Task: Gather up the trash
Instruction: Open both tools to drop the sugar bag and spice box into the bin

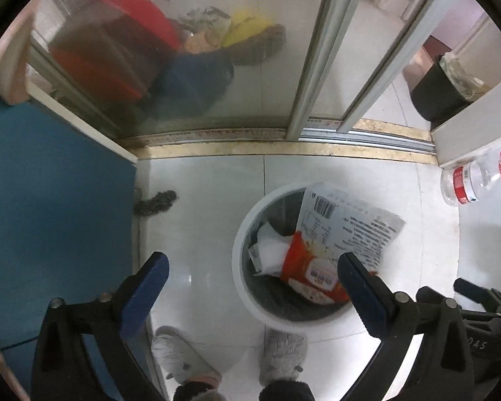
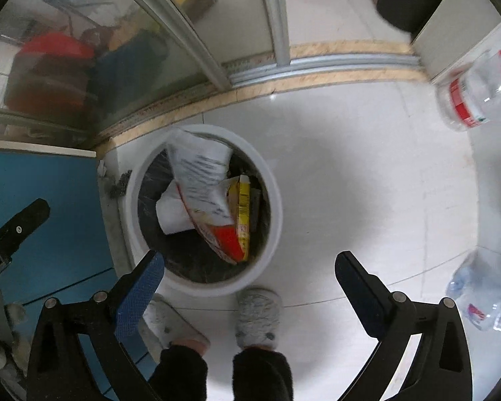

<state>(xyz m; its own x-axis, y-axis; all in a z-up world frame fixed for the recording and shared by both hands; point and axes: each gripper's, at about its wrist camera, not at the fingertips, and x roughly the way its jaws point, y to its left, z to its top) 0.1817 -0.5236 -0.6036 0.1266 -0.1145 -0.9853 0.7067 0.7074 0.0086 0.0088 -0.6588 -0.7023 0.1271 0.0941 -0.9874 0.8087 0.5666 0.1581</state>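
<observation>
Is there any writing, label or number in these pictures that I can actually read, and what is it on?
"OAS": white letters on the black tool body at the lower right.
Snack bag in the white bin: barcode and printed lines, too small to read.
Clear bottle, red label: blurred.
Yellow packet: unreadable.

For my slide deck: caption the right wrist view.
Open right gripper above a white bin holding a snack bag; two bottles on the floor.
</observation>
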